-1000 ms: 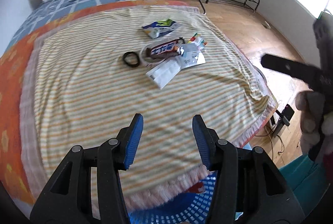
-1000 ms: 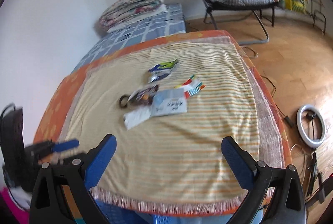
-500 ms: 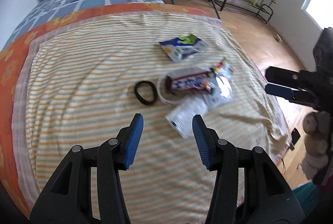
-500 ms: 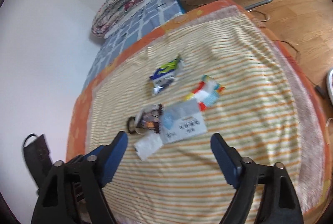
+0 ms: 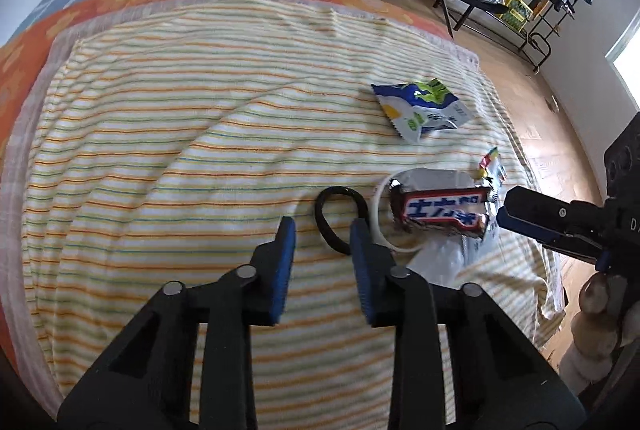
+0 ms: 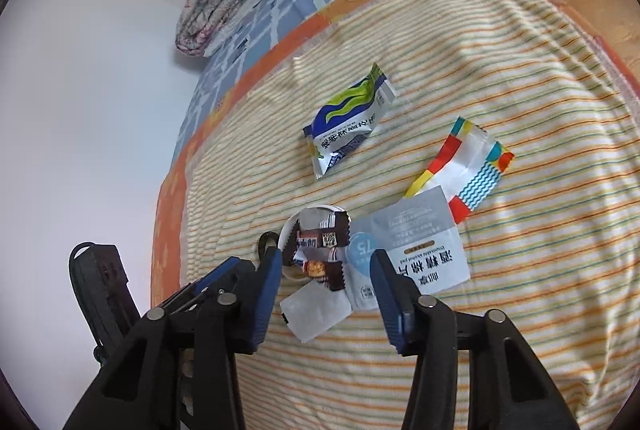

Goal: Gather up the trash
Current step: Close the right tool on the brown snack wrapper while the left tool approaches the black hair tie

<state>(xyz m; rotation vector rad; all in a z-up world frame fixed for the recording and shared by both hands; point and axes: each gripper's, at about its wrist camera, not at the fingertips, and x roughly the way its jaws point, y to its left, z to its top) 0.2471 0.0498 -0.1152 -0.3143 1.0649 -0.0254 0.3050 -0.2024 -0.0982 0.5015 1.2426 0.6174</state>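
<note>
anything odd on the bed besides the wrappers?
One non-trash item: a black elastic hair tie lies on the striped yellow blanket, touching the white round lid under the torn brown candy bar wrapper. The open left tool is nearest it.

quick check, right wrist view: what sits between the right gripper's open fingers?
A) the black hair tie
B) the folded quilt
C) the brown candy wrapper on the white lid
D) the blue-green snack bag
C: the right gripper is open, and the brown candy wrapper on the white lid lies in the gap between its fingers; the blue-green snack bag lies farther up the striped blanket.
</note>
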